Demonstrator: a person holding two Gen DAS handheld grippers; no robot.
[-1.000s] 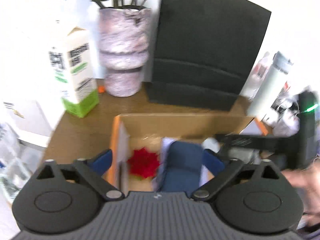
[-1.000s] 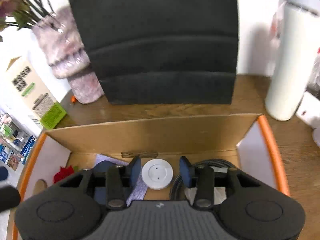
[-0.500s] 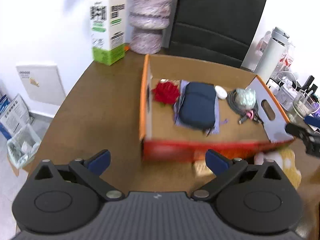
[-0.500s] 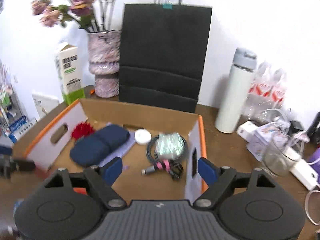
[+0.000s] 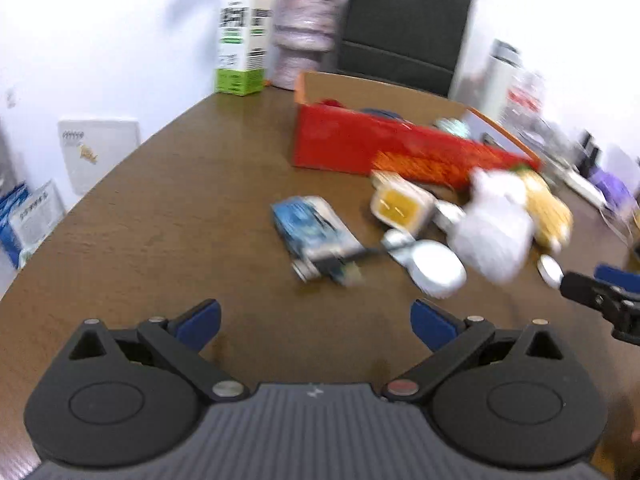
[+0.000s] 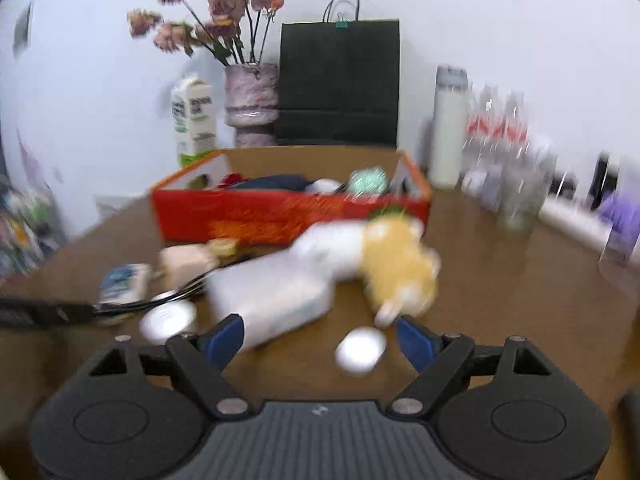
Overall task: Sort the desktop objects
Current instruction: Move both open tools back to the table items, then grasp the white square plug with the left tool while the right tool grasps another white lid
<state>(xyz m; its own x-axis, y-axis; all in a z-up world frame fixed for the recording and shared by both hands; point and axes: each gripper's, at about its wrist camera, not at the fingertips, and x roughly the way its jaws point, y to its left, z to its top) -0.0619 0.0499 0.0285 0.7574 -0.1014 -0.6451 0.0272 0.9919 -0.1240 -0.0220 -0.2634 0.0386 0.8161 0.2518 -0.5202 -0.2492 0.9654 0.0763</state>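
In front of the red-and-orange cardboard box (image 6: pixel 288 216) lie unsorted things, a small white oval case (image 6: pixel 360 350) nearest the empty, wide-open right gripper (image 6: pixel 318 340), so a next pick seems due, the left gripper (image 5: pixel 316 322) likewise wide and empty.

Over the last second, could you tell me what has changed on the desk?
Both grippers pulled back out of the red box. The right gripper, which had straddled a white puck there, is now wide open over a small white case. The left gripper stayed open. The box contents look unmoved.
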